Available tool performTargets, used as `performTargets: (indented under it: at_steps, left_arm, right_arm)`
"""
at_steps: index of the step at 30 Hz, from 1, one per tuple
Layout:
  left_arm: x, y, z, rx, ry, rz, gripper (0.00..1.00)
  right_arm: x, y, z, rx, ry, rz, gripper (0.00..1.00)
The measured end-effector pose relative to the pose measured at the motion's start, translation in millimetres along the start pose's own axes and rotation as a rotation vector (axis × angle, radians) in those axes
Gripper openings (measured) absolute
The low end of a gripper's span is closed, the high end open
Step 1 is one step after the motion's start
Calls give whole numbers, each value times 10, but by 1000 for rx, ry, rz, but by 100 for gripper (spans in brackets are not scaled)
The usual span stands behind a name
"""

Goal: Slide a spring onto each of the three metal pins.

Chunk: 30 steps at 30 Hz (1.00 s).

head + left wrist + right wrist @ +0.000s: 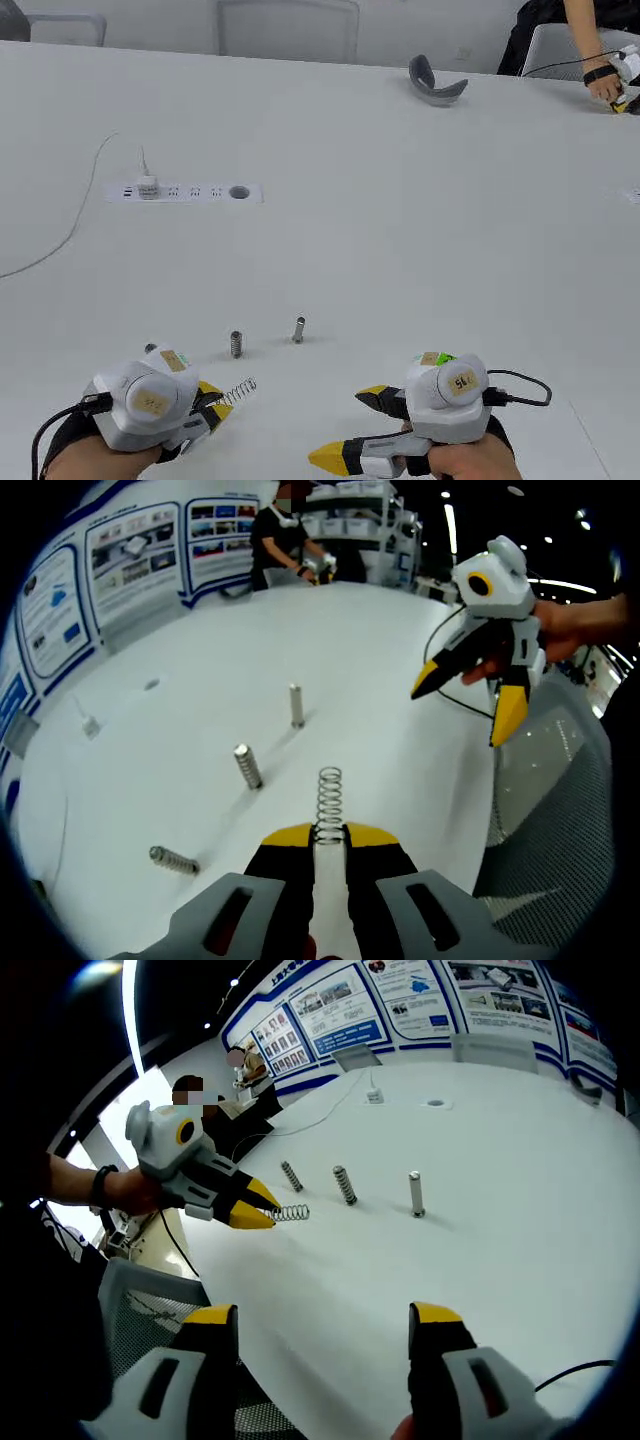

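Right gripper view: 3 pins in a row on the counter [520, 1150]. End pin [291, 1175] and middle pin [344, 1185] each wear a spring. Bare pin [416, 1193] stands at the other end. Left tongs [328, 832] pinch the last spring [329, 800] by 1 end, off the counter, short of the pins. Right tongs [320, 1315] spread, empty. Judgement: 2 of 3 done, bare pin left.
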<state>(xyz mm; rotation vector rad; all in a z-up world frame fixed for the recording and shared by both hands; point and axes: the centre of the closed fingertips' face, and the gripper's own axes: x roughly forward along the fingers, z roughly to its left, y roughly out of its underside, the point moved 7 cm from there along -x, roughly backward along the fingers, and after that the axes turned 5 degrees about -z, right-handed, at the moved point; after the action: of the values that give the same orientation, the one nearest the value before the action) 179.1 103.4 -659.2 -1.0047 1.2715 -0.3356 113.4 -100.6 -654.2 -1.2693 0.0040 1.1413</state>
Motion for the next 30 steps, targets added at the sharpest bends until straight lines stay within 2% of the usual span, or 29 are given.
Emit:
performTargets:
  at_steps: [6, 11, 19, 22, 30]
  left_arm:
    - [-90, -45, -13, 19, 4, -12, 10]
    - [-138, -112, -76, 33, 20, -25, 10]
    - [-123, -198, -274, 87, 62, -40, 10]
    - [-91, -221, -355, 91, 83, -47, 10]
    - [-36, -277, -536, 127, 126, -53, 10]
  right_arm:
    - [42, -48, 38, 22, -30, -18, 66]
    - [88, -96, 66, 37, -52, -30, 63]
    - [137, -186, 110, 65, -90, -62, 58]
    - [156, -193, 114, 80, -100, -64, 57]
    - [176, -203, 169, 134, -143, -82, 46]
